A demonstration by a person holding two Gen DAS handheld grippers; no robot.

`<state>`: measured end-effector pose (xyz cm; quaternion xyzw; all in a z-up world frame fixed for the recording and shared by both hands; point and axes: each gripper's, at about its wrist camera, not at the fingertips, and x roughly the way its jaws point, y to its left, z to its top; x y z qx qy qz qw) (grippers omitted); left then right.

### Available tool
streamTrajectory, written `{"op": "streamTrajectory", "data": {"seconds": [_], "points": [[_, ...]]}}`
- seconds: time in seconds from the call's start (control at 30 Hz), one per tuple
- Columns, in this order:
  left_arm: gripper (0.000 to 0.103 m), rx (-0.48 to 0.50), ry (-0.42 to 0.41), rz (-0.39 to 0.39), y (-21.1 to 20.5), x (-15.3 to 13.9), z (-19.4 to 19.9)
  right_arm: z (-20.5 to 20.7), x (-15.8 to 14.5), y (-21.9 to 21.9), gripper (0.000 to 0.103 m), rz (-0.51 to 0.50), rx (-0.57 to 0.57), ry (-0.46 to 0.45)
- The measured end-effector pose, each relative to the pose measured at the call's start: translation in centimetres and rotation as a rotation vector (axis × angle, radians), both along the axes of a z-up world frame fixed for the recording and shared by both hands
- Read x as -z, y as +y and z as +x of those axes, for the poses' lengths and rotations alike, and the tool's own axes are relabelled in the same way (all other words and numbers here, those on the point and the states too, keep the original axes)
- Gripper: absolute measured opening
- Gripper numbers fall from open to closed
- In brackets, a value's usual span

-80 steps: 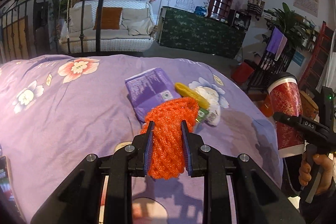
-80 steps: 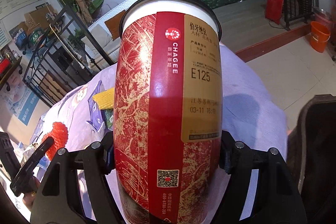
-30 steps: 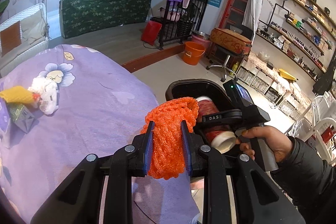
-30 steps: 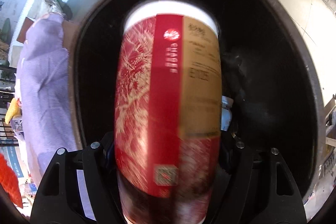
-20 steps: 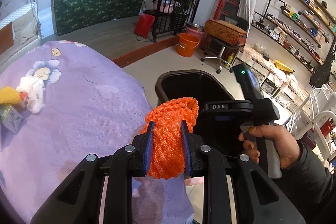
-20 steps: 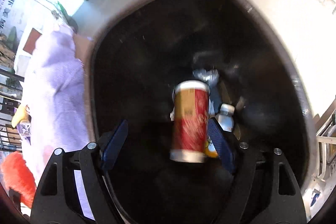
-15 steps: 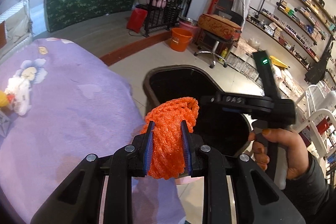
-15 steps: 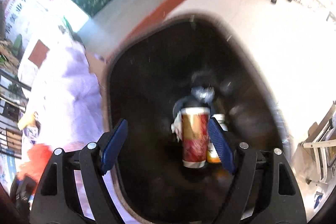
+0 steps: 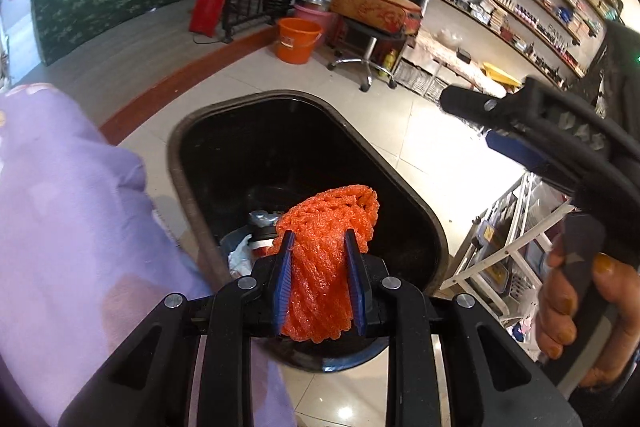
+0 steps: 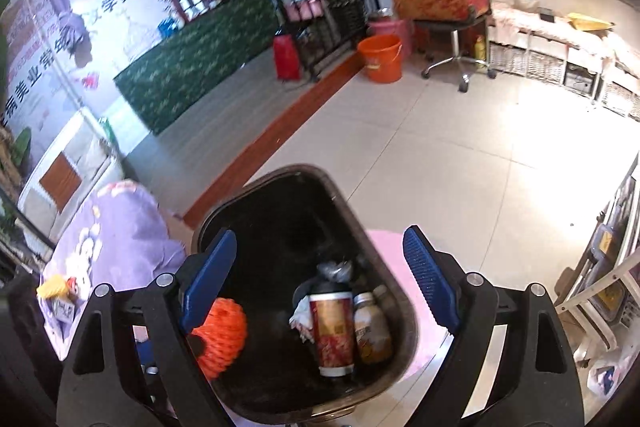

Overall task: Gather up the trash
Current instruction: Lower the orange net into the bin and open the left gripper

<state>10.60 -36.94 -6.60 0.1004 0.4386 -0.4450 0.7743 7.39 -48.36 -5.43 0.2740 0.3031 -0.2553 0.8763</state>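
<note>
Red cup (image 10: 334,333) lies in the bin (image 10: 256,187) (right gripper (image 10: 320,279) jaws wide, empty); left gripper (image 9: 318,259) jaws clamp orange foam net (image 9: 324,243) above it, undropped.

Bin (image 9: 404,187) mouth gapes unobstructed; purple-covered table (image 9: 72,227) crowds its left rim

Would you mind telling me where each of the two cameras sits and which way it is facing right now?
Left wrist: on the left gripper, looking down into the black bin; its fingers clamp the orange foam net; the right hand shows at right.
Right wrist: on the right gripper, jaws open, above the bin, facing the floor and shop beyond; no hand shows.
Shared: bin, net, purple cloth, orange bucket.
</note>
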Motion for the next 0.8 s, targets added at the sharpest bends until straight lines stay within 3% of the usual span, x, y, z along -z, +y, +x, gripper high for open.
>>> {"op": "streamTrajectory", "data": {"seconds": [0.27,0.33,0.4,0.5,0.8], "points": [[0.030,0.042,0.019,0.059,-1.9,1.7,0.1,-2.0,-0.3,-1.0,0.085,-0.031,0.067,-0.025],[0.037,0.045,0.016,0.076,-2.1,2.1,0.1,-2.1,-0.1,-1.1,0.085,-0.029,0.073,-0.021],[0.058,0.050,0.019,0.076,-2.2,2.3,0.0,-2.3,-0.1,-1.2,0.085,-0.029,0.077,-0.021],[0.077,0.052,0.003,0.070,-2.1,2.2,-0.2,-2.5,0.0,-1.3,0.085,-0.023,0.077,-0.017],[0.090,0.027,-0.054,0.043,-0.3,0.8,-0.9,-2.0,0.3,-1.3,0.088,-0.018,0.062,-0.018]]}}
